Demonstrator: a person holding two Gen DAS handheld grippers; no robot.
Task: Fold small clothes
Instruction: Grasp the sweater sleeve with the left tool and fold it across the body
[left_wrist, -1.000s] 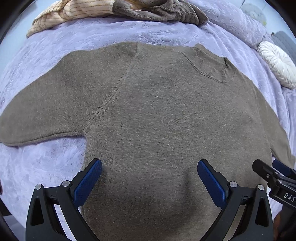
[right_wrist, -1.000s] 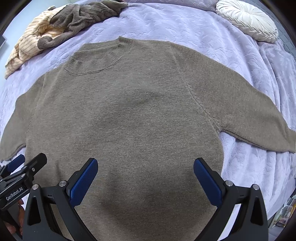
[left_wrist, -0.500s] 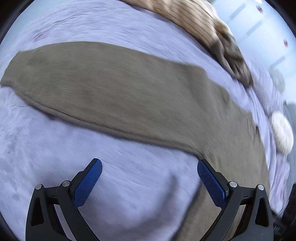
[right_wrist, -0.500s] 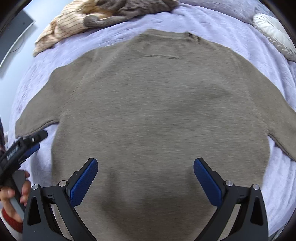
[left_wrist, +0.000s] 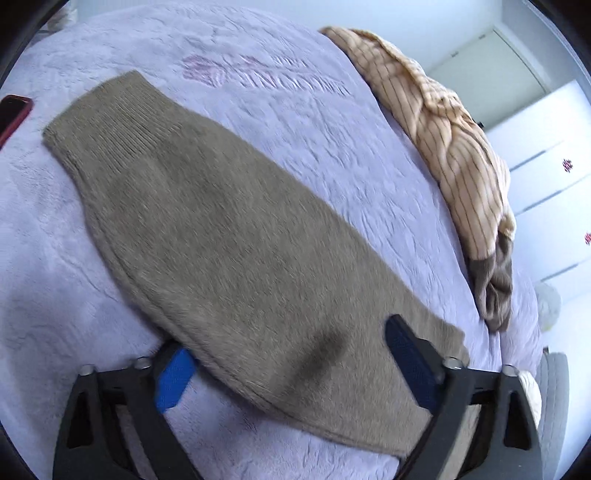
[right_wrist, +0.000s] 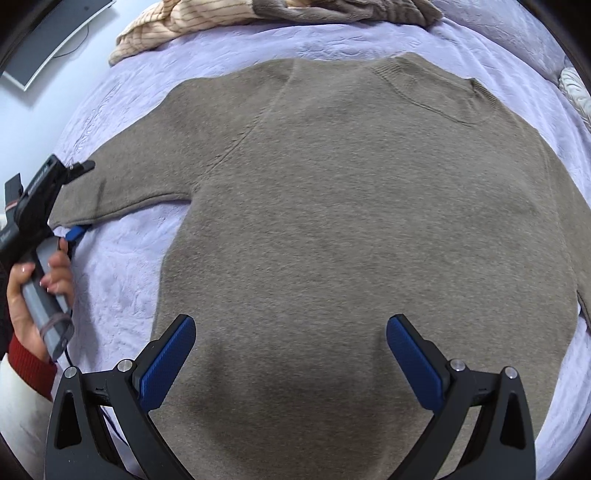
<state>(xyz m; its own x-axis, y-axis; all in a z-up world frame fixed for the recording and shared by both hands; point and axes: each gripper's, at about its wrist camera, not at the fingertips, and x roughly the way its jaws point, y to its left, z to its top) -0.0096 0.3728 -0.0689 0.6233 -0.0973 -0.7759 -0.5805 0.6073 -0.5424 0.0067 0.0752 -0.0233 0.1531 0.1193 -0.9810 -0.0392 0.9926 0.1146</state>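
A brown knit sweater (right_wrist: 351, 184) lies flat, front up, on the lavender bed cover (right_wrist: 122, 280). In the left wrist view its left sleeve (left_wrist: 229, 229) runs diagonally, cuff at the upper left. My left gripper (left_wrist: 288, 339) straddles the sleeve and its jaws are closing. One blue pad (left_wrist: 173, 376) sits at the sleeve's lower edge, partly under the knit, and the other rests over the fabric; neither presses on it. In the right wrist view the left gripper (right_wrist: 82, 199) is at the cuff, held by a hand. My right gripper (right_wrist: 291, 325) hangs open over the sweater's lower body.
A beige striped garment (left_wrist: 443, 129) and a dark brown one (left_wrist: 495, 288) are heaped at the far edge of the bed. A red flat object (left_wrist: 14, 110) lies past the cuff. A round white cushion (right_wrist: 574, 88) sits at the right, and a monitor (right_wrist: 48, 37) at the upper left.
My left gripper swung from the sweater's body out to the left sleeve, rolled, and its jaws narrowed around the sleeve. My right gripper drifted left over the body, still open.
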